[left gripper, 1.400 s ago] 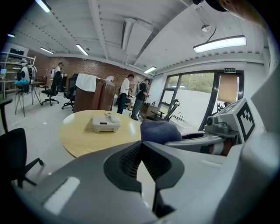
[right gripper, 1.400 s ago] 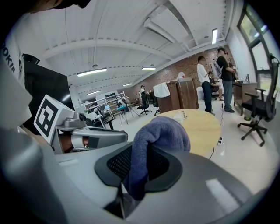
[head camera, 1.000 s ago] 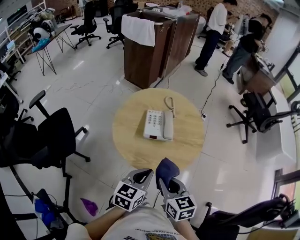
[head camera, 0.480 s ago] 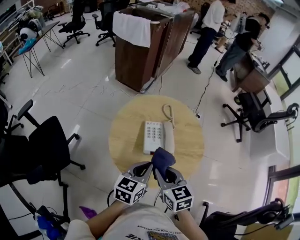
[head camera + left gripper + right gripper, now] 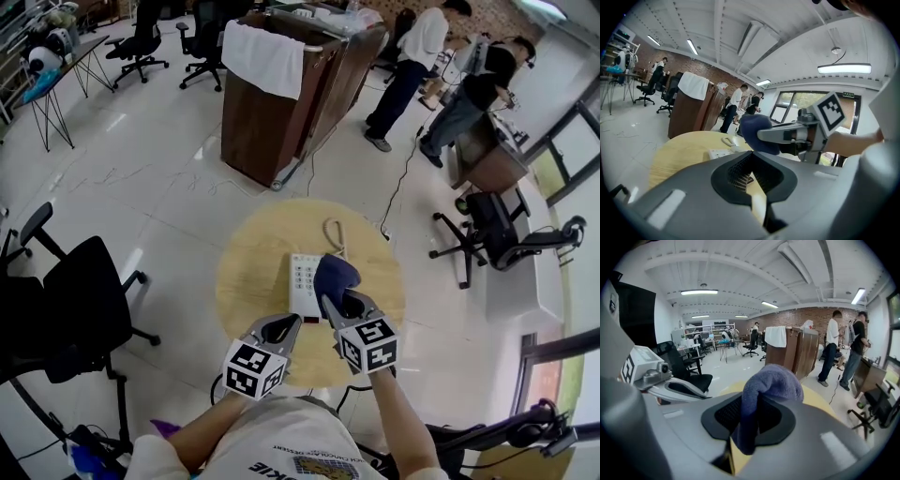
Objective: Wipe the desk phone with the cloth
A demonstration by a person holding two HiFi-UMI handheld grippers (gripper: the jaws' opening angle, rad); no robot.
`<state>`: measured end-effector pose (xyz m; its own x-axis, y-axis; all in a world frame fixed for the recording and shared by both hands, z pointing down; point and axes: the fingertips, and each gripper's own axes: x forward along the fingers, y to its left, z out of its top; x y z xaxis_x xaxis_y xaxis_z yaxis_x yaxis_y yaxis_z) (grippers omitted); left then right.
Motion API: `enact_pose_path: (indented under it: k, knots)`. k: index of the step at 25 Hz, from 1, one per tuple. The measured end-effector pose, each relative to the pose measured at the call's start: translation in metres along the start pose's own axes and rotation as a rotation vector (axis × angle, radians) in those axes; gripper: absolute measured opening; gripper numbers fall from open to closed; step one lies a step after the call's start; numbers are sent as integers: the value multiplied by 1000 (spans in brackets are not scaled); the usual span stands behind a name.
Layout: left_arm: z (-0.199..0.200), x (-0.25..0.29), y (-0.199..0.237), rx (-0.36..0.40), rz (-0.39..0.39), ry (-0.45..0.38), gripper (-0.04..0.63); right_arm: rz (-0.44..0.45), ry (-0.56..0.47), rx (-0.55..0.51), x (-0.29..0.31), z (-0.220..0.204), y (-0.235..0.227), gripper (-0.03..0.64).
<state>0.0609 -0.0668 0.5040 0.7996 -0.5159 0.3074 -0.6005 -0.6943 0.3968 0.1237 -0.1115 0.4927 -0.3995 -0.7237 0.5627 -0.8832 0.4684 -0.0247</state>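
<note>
Cloth [image 5: 335, 277]: dark blue-violet towelling, bunched into a rounded wad. It is clamped in the closed jaws of the right gripper [image 5: 337, 302] at frame centre, over the right side of the desk phone [image 5: 302, 284]; contact cannot be told.

Desk phone: white, rectangular, keypad showing, on the round wooden table [image 5: 251, 272].

Left gripper [image 5: 274, 330]: lower centre, jaws drawn together, nothing between them.

One desk phone [image 5: 305, 281]; one cloth [image 5: 334, 275]; one round table [image 5: 251, 272]. Two grippers, left gripper [image 5: 284, 325] and right gripper [image 5: 336, 302]; two standing people [image 5: 414, 52].
</note>
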Motion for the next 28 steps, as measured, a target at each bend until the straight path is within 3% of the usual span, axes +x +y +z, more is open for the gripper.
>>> enact_pose_path:
  k: [12, 19, 24, 28]
  knots:
    - [9, 4, 29, -30, -23, -19, -9, 93, 299, -238, 117, 5, -27, 67]
    - [21, -5, 51, -47, 10, -68, -9, 34, 475, -347, 161, -20, -66, 67]
    - [22, -8, 55, -52, 16, -78, -9, 21, 536, -381, 173, -33, -76, 67]
    - [19, 0, 54, -48, 8, -64, -9, 52, 521, -377, 177, -32, -68, 67]
